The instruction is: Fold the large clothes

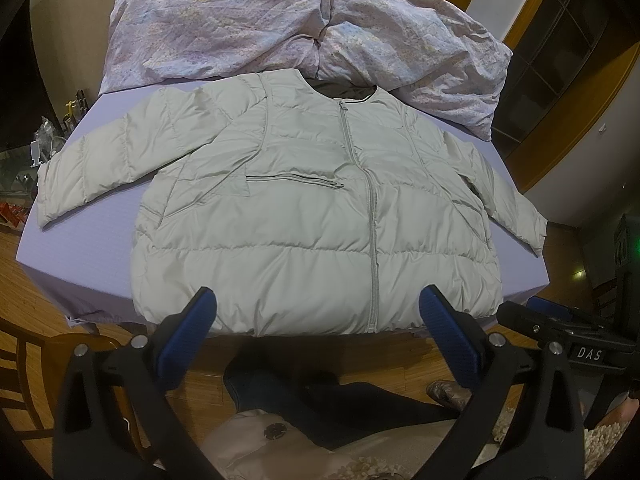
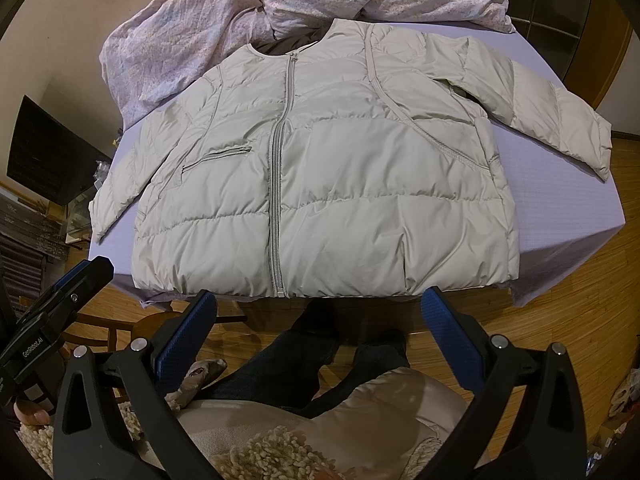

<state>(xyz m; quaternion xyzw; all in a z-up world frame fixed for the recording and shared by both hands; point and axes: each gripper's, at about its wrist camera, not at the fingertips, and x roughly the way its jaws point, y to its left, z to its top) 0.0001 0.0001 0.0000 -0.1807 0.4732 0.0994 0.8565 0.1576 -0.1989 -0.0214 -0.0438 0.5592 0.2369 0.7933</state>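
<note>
1. On my left, the left gripper (image 1: 318,336) hangs short of the near edge of the bed (image 1: 80,248), its blue pads (image 1: 188,336) spread wide with nothing between them.
2. In front of me, the jacket (image 1: 312,200) lies flat on the lilac sheet, front side up and zipped, hem at the near edge, collar toward the far side.
3. Its sleeves (image 1: 92,168) spread out to either side, angled down toward me.
4. Behind the collar lies a rumpled floral quilt (image 1: 248,20), touching the jacket's top.
5. On my right, the right gripper (image 2: 320,332) hovers just below the hem, jaws equally wide apart and holding nothing.
6. Under both tools I see the person's legs (image 2: 288,360) over the wooden floor (image 2: 568,320).
</note>
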